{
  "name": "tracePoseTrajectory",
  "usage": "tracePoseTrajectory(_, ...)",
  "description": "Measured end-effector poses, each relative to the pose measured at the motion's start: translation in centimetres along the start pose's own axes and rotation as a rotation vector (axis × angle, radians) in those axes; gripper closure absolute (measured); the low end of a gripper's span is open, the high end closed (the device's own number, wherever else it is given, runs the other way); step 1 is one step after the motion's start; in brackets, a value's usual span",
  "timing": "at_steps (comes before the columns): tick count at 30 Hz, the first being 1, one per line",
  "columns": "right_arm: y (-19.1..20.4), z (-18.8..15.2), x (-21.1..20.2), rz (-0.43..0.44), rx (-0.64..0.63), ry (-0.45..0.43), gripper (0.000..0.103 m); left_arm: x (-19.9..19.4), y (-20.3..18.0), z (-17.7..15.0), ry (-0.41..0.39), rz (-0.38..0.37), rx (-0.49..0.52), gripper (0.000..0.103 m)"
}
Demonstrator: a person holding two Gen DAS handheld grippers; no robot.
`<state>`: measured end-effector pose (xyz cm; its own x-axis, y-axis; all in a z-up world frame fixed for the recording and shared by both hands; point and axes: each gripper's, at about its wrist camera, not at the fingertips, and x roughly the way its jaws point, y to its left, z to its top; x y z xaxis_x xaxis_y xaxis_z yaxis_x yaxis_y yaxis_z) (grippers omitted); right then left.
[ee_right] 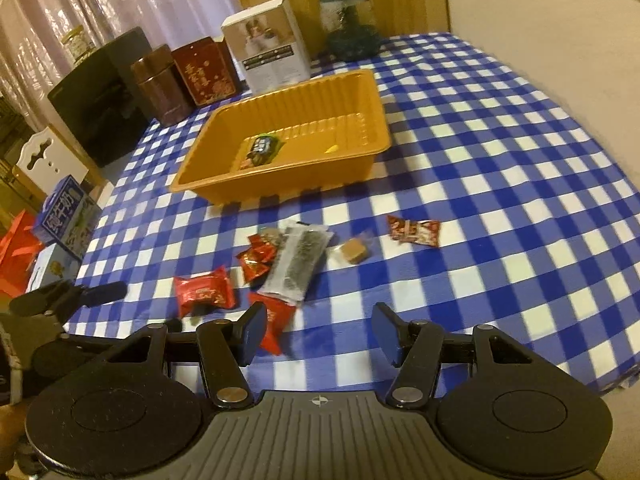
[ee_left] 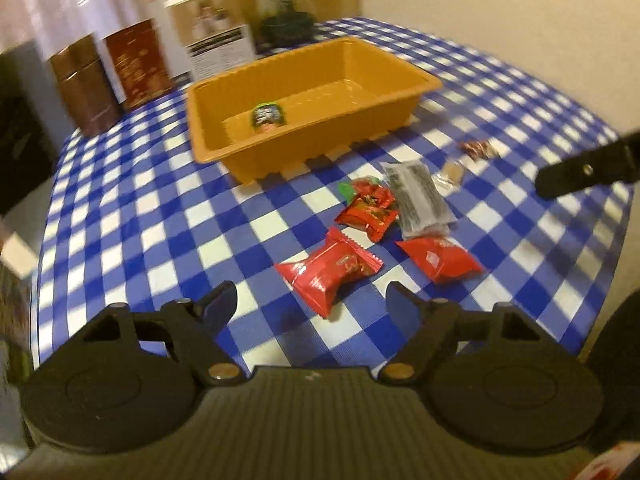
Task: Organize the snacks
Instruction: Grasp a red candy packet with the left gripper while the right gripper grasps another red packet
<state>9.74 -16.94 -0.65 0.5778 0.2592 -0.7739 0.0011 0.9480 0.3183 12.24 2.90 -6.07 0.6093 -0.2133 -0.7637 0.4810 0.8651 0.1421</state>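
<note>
Both tools hung over the checked tablecloth (ee_right: 500, 168), on the near side of the orange tray (ee_right: 362, 160). The left gripper (ee_left: 310, 304) had its jaws wide apart, nothing between them. The right gripper (ee_right: 320, 334) was likewise spread and empty.

The tray held one dark packet (ee_right: 260, 150) near its middle, plus a small yellow scrap (ee_right: 331, 148) toward its right end. It was otherwise bare, so the job looked barely begun.

Loose snacks lay in a cluster just in front of the tray:
- red pillow pack (ee_left: 330, 270), farthest from the tray, just ahead of the left jaws
- second red pack (ee_left: 442, 262) to its right, partly behind the right gripper's left finger in the right view
- crumpled small red wrappers (ee_left: 368, 208), closer to the tray
- long grey sachet (ee_left: 418, 198), touching those wrappers and overlapping the second red pack's far edge
- clear-wrapped brown sweet (ee_right: 354, 250) and a red-and-white wrapper (ee_right: 414, 230), right of the cluster, apart from each other

Judged next step: left gripper takes the red pillow pack. Advice: centre the jaws across its puffed middle, not the crimped ends, which could slip. Come straight down, close gently, lift clear of the tray's wall before release. Leave the overlapped pieces until the free ones are gone.
</note>
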Motion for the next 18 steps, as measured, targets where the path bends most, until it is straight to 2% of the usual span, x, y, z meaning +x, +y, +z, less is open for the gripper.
tracePoseTrajectory(5, 1.5, -0.1, 1.7, 0.022, -0.017, 0.035, 0.045, 1.7, 0.0, 0.8, 0.019, -0.059, 0.138, 0.027)
tracePoseTrajectory(11, 2.5, 0.1, 3.5, 0.029, -0.034, 0.074, 0.045, 3.7, -0.1, 1.7, 0.018, -0.111, 0.236, 0.034)
tracePoseTrajectory(13, 2.7, 0.2, 4.1, 0.029, -0.041, 0.086, 0.045, 4.4, -0.1, 2.0, 0.037, -0.123, 0.255, 0.039)
tracePoseTrajectory(15, 2.8, 0.2, 4.8, 0.031, -0.043, 0.104, 0.045, 5.0, 0.0, 2.1, 0.052, -0.127, 0.257, 0.052)
tracePoseTrajectory(18, 3.0, 0.3, 5.5, 0.033, -0.051, 0.120, 0.045, 5.5, 0.4, 2.2, 0.071, -0.126, 0.238, 0.063)
